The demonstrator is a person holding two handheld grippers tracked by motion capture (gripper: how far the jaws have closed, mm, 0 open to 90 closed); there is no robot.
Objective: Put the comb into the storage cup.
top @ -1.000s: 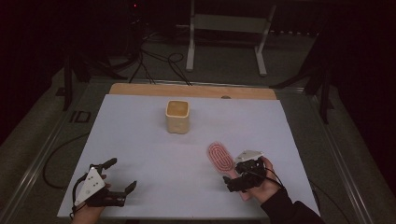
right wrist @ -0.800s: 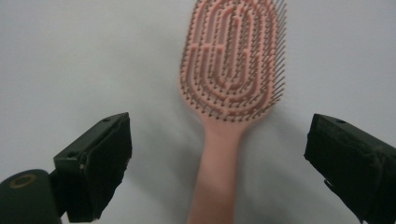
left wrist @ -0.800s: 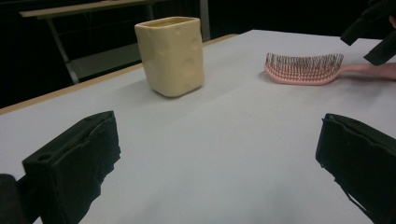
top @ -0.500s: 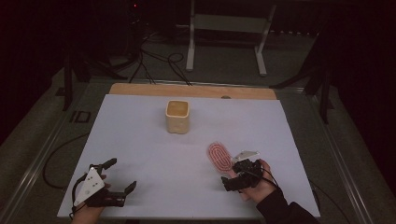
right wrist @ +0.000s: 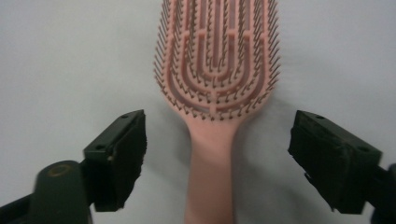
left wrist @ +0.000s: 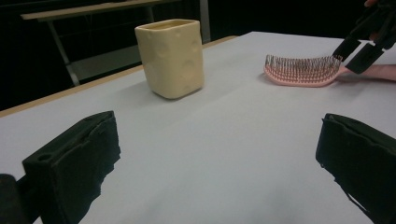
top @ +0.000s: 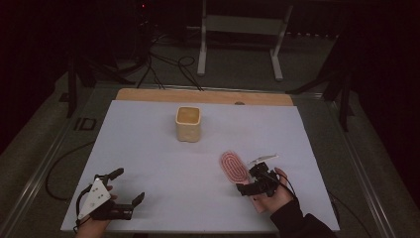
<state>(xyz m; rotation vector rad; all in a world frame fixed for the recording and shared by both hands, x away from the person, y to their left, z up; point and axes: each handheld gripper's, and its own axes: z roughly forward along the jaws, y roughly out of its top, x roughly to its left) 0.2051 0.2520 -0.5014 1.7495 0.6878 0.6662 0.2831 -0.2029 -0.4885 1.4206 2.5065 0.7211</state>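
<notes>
Dark surroundings frame a pale, white-covered bench [top: 163, 163] with a strip of bare wood along its far edge. We hold a two-jaw tool in each hand at the near side.

Our right hand-held gripper [top: 250, 179] sits at the near right, lined up with a pink hairbrush [top: 233, 166] that lies flat on the bench, bristles up. In the right gripper view, the brush handle [right wrist: 208, 172] runs straight up between the two black jaws, which stand apart on either side without touching it. The jaws have just been closing a little around the handle, yet a clear gap remains on each side. We judge this placement as a set-up for gripping the handle, the narrowest and firmest part to take.

Our left hand-held gripper [top: 124, 191] rests at the near left, well apart from the brush, jaws wide with nothing between them. It seems to be waiting.

A cream, square-sided cup [top: 188, 124] stands upright near the far middle, open at the top, apart from the brush; it may be where the brush goes.

The brush has an oval, vented head with curved ribs and fine, dark-tipped bristles, and a plain, smooth pink handle pointing toward us.
</notes>
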